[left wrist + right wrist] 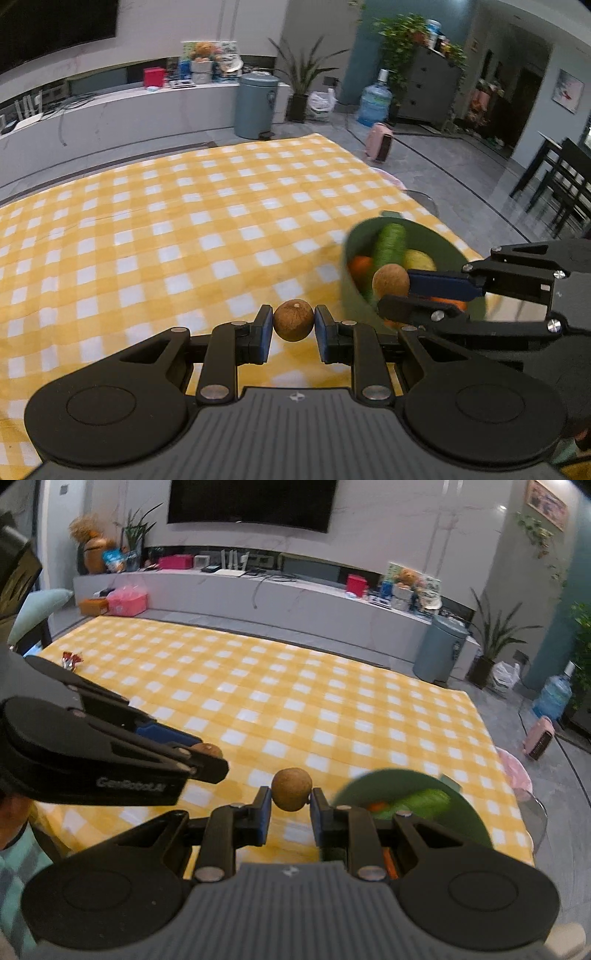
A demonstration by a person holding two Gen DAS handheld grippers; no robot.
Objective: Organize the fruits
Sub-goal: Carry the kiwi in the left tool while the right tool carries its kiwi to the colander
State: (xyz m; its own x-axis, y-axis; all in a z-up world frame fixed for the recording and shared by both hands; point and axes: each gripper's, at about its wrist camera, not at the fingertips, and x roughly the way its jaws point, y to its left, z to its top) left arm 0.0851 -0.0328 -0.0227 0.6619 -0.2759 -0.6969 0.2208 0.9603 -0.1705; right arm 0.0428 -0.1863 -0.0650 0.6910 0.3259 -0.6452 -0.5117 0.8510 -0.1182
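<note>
Brown round fruit in each pair of tongs: left tongs [293,320] clamped on one fruit [293,320], right tongs [291,800] on another [291,789]. Both held above the counter [258,686], near the green bowl [349,284]. Carrying step; next, release over the bowl.

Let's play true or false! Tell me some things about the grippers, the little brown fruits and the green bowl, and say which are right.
1. The left gripper holds a small brown fruit. True.
2. The right gripper is empty. False: it is shut on another brown fruit.
3. The green bowl has food in it. True: something long and green, something orange and something yellow show inside.
4. The tablecloth is blue striped. False: it is yellow and white checked.
5. Both brown fruits already lie in the bowl. False: each is between a gripper's fingers.
</note>
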